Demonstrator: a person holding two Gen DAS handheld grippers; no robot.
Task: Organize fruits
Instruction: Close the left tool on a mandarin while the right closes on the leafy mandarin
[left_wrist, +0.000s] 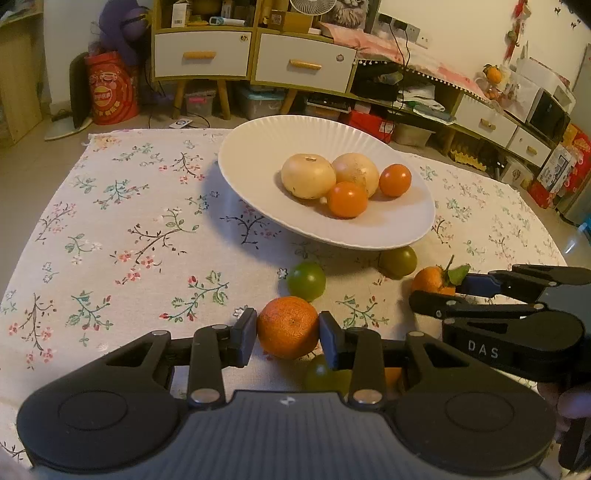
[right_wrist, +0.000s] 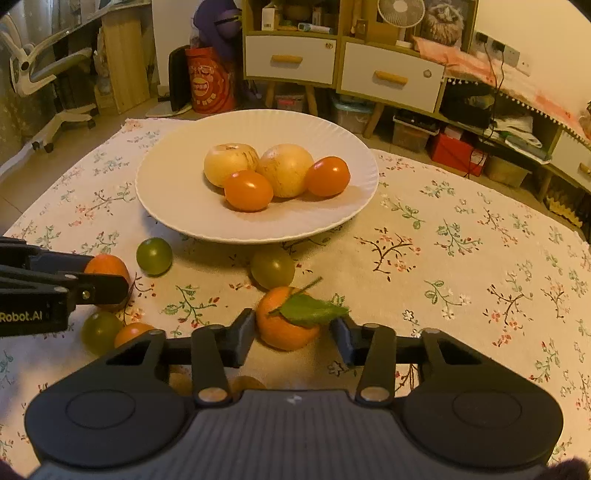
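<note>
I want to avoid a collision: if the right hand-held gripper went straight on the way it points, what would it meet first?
The leafy mandarin, already between the right hand-held gripper fingers. Behind it probably the green fruit, then the white plate; depth is uncertain.

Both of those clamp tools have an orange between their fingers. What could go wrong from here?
The right tool brackets the leafy orange with a gap at one finger, so it might slip when lifted. The plate already holds four fruits, so new ones might roll. The green fruit near the left tool could get knocked.
</note>
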